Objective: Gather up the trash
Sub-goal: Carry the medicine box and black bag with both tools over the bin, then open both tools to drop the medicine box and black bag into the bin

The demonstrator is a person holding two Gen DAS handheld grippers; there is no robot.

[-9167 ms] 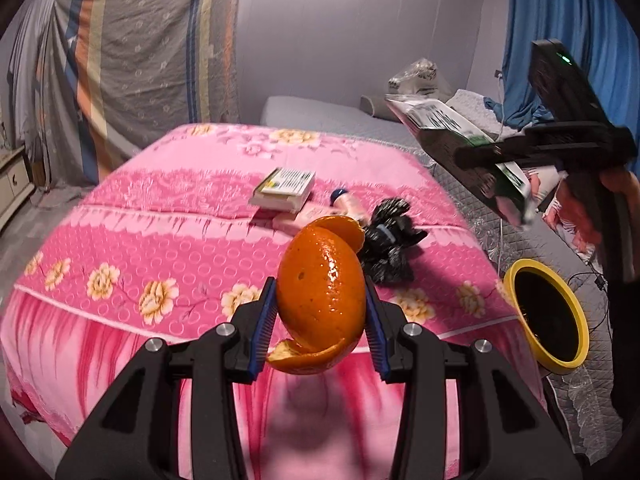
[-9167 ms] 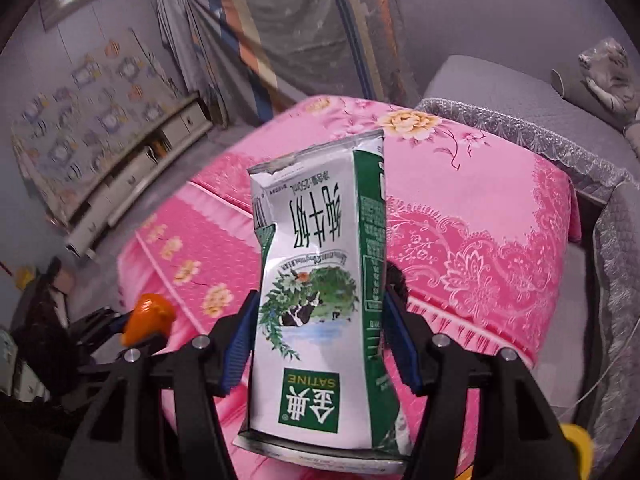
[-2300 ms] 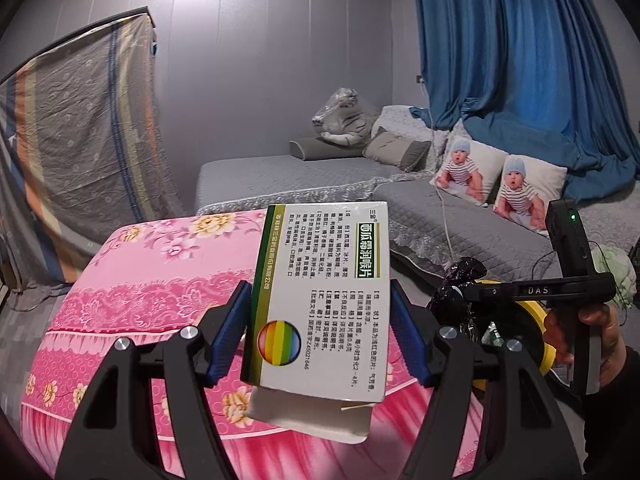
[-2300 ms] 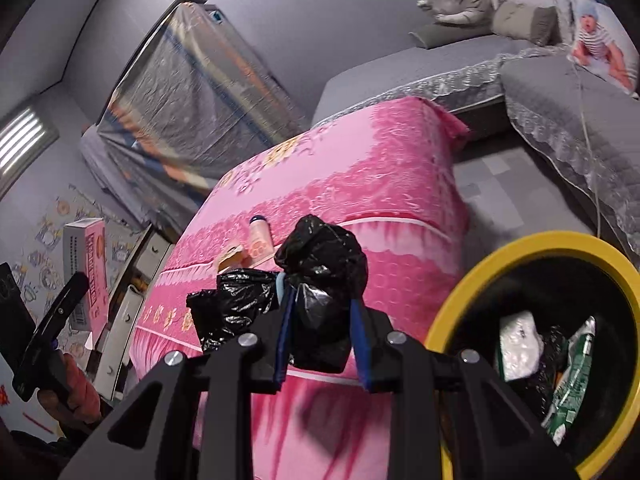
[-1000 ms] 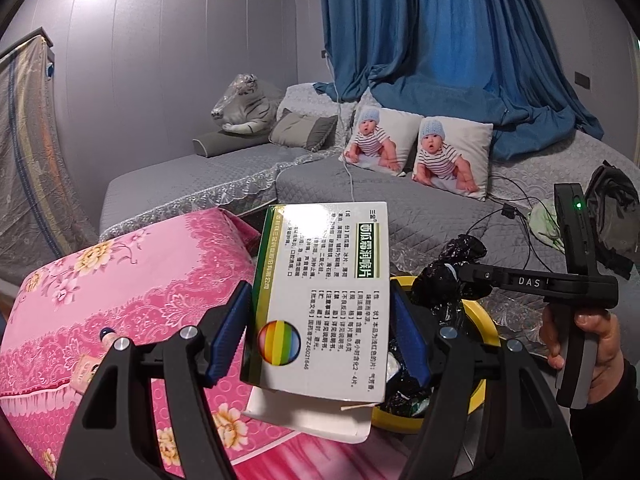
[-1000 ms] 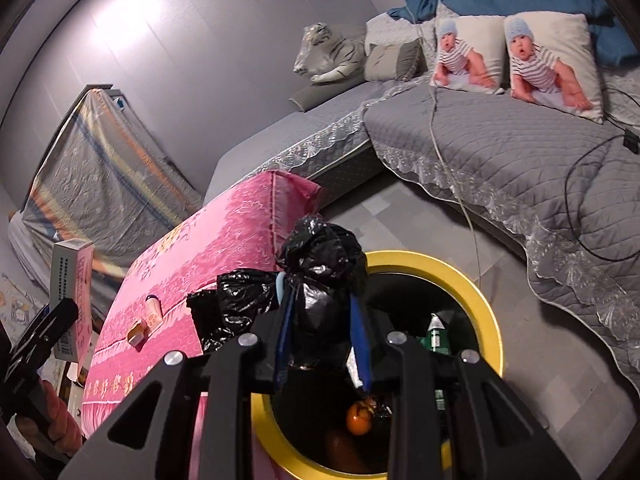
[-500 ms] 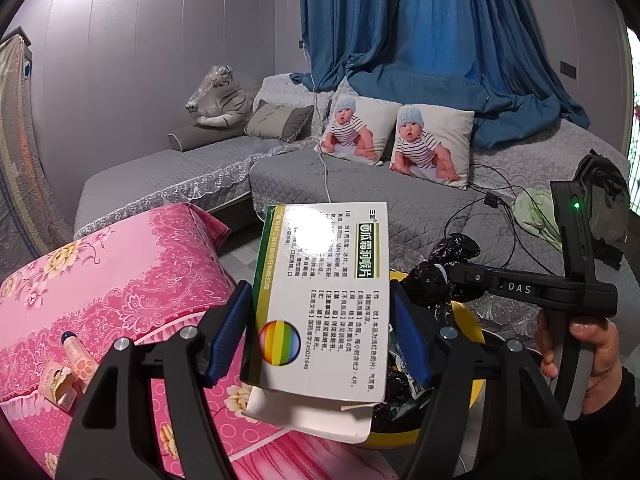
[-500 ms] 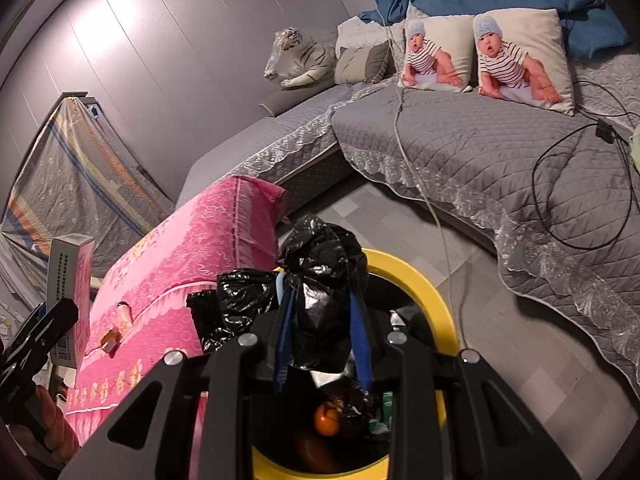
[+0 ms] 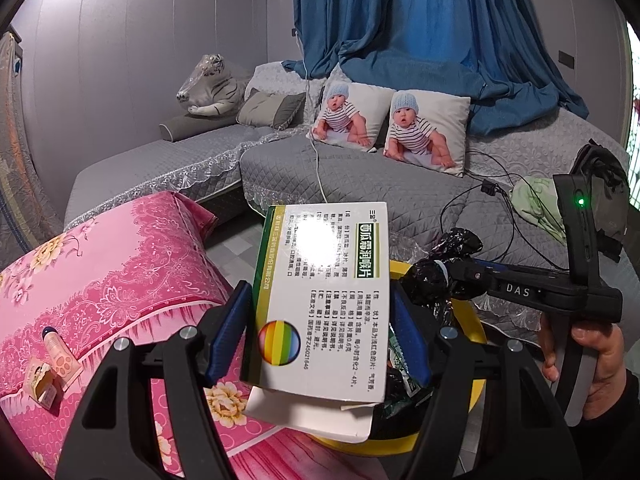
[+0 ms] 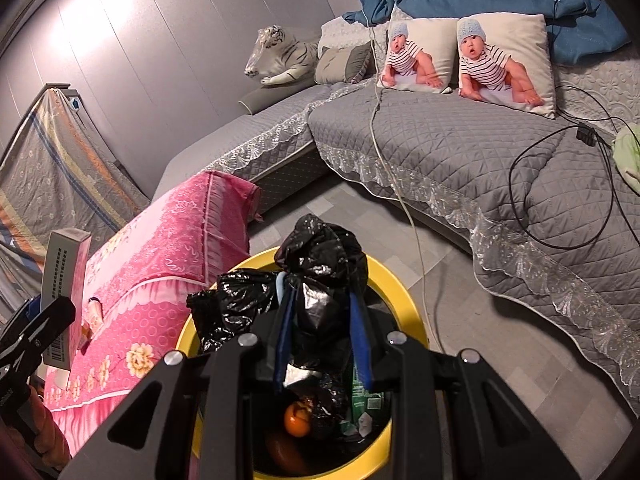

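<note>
Left tongs (image 9: 320, 336) level, jaws clamped on a box (image 9: 324, 300), upright between the blue pads. Right tongs (image 10: 322, 320) tilted down, jaws pinched on a black bag (image 10: 320, 264). Right hand (image 9: 596, 364) wraps the handle at far right.

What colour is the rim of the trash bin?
Yellow; the trash bin rim shows best in the right wrist view.

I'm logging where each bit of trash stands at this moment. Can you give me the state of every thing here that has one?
Left tongs: shut on the box.
Box: held upright, bottom flap hanging open.
Right tongs: shut on the black bag.
Black bag: crumpled, held over the bin.
Bin: open, partly filled.
Orange peel: inside the bin.
Tube: lying on the pink bed.
</note>
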